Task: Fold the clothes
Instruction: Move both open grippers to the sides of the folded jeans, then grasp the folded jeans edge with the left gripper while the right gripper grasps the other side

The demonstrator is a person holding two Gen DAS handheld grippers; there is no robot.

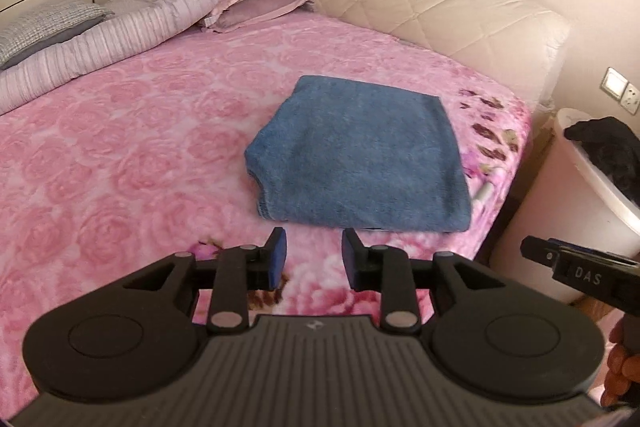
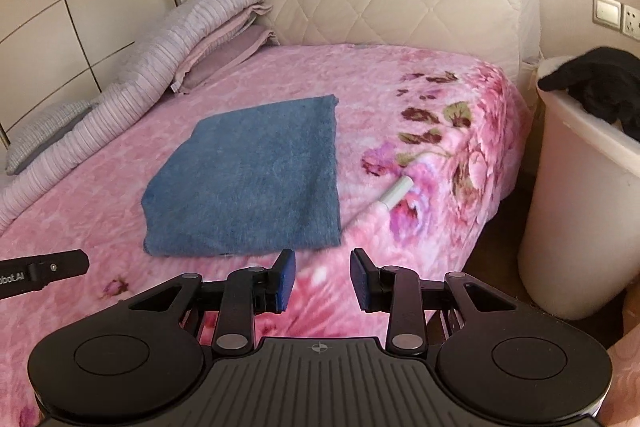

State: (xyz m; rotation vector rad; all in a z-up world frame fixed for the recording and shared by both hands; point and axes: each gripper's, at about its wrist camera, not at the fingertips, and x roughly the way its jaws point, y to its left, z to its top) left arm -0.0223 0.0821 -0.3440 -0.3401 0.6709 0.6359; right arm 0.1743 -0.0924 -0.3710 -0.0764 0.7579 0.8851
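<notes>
blue towel (image 1: 358, 155) folded flat on the pink bedspread (image 1: 132, 131), left gripper (image 1: 313, 257) and right gripper (image 2: 323, 279) both released, nothing between the jaws, hanging just short of it

Left gripper (image 1: 313, 251) at the bottom middle, jaws apart, holding nothing, right gripper (image 2: 323, 273) at the bottom middle, jaws apart, empty too

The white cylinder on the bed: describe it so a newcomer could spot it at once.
Start at the bed with the pink rose blanket and find the folded blue towel lying flat in its middle. Just right of the towel, among the printed dark flowers near the bed's edge, lies the small white cylinder, the only hard, plain white thing on the blanket.
</notes>
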